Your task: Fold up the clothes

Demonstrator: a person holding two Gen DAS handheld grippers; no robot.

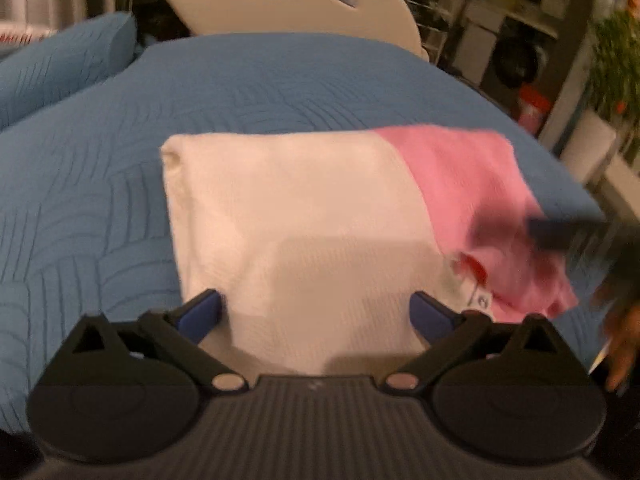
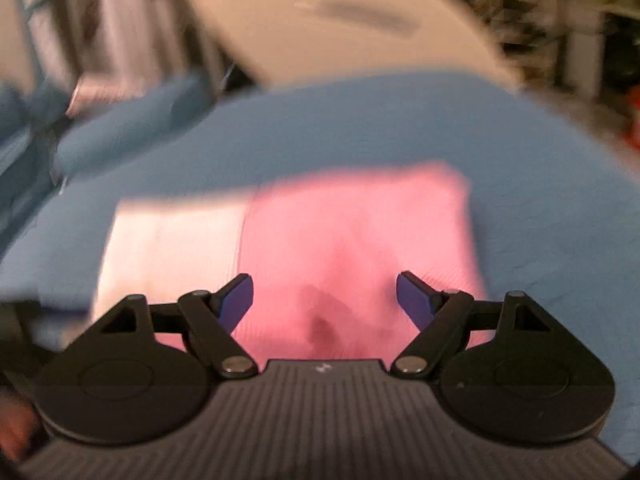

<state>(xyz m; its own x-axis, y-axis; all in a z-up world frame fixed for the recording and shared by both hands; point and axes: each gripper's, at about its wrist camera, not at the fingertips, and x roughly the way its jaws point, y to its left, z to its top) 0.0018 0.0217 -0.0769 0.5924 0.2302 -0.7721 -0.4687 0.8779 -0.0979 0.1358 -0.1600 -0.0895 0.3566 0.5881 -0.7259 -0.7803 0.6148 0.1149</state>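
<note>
Open grippers poised over a folded garment on a blue bedspread

The left gripper, jaws spread and empty, hangs above the white half; the right gripper, likewise released, is nearer the pink half. The garment's long axis runs side to side on the bedspread.

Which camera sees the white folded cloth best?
The left wrist view: the white folded cloth fills its middle, fairly sharp. The right wrist view shows only a blurred strip beside the pink cloth.
</note>
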